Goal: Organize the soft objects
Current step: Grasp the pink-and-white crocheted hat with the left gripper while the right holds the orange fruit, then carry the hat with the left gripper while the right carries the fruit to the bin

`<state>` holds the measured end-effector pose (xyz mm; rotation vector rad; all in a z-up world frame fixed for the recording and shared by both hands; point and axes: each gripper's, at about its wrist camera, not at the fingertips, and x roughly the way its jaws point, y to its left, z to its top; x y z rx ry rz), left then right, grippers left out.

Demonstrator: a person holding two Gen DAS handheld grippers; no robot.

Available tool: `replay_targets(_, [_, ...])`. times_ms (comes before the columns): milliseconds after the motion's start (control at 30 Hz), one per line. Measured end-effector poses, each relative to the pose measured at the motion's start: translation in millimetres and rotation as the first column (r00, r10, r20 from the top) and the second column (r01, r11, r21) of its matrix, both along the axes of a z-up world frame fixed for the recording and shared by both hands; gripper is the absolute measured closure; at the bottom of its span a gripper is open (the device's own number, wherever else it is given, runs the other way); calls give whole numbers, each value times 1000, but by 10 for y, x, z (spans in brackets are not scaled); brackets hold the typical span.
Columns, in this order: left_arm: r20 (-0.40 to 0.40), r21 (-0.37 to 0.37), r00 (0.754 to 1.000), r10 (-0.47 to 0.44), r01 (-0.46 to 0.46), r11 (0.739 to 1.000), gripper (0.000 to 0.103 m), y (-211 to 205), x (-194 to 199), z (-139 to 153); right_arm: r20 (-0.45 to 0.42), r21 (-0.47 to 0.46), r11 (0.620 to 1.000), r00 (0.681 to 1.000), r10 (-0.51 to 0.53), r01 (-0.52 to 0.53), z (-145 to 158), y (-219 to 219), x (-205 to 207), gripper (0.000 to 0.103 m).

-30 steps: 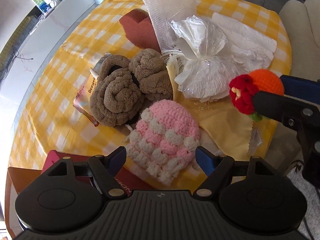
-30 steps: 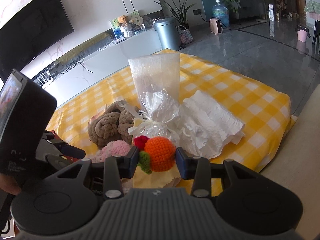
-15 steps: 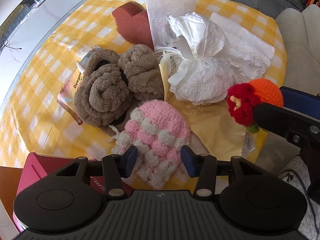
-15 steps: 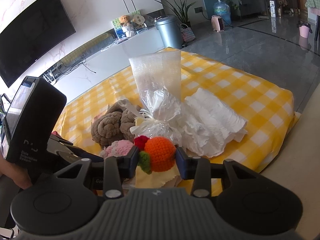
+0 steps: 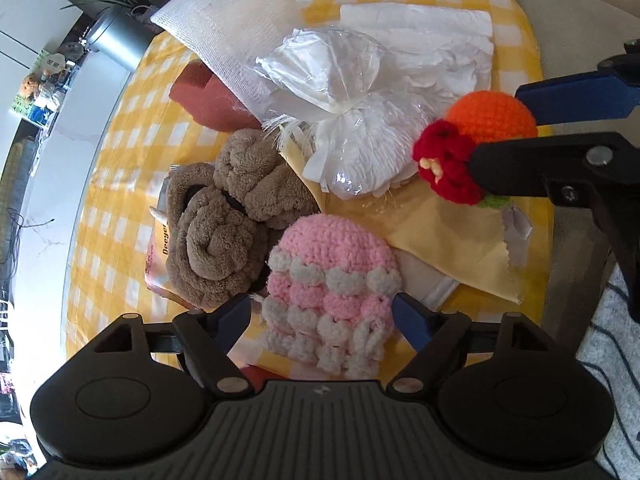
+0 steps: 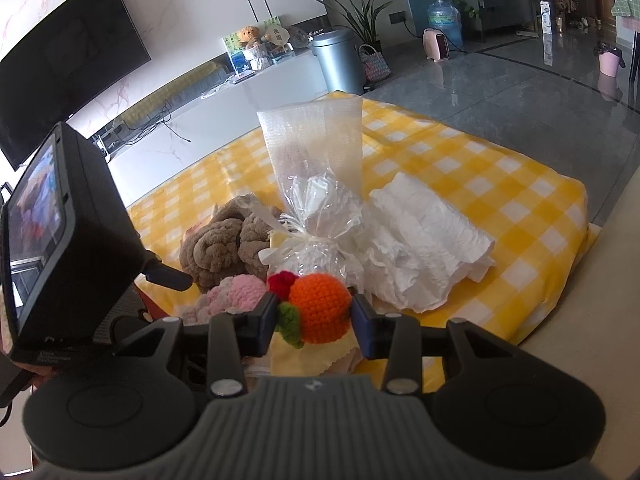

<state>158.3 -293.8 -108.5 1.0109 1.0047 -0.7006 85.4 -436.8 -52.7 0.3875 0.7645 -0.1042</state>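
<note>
I am holding the orange ball (image 6: 320, 307) clamped in my right gripper (image 6: 313, 314) while my left gripper (image 5: 323, 318), jaws just reopened wide, is straddling the pink hat (image 5: 332, 276), needing to close on it next

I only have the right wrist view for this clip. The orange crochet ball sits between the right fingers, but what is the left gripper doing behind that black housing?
Observer: The left gripper hangs over the pink crochet hat. Its jaws have just been opening and straddle the hat's lower edge without pressing on it.
Operator: What does the hat lie on?
Observer: Partly on a pale yellow cloth, beside the brown plush slippers.
Operator: Anything hidden behind the slippers?
Observer: A reddish-brown sponge block, tucked under the white mesh sheet.
</note>
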Motion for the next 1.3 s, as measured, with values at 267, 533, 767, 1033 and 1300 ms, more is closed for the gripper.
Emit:
replay_targets(267, [-128,-14,988,82,-84,996,3,-27,269,-66,-6,1,1000,1000,-4,4,-14,1,1,63])
replay_targets(533, [-134,22,991,27,-24,999,31,-72,180,-152,-8,1,1000,1000,-3,3,-25,-3,10,63])
replay_targets(767, [-89,-8,996,-30,30,1000,58,-3,-67,78,-3,-9,1000,1000,10,-10,-16,28,9,63])
replay_targets(1033, [-66,-211,994,82,-94,973,58,397,-111,561,-6,-18,1000,1000,-5,5,-10,22,13,63])
replay_targets(1300, [-38,-424,988,148,-150,893,69,809,-345,913,-1,-24,1000,1000,-5,5,4,38,4,63])
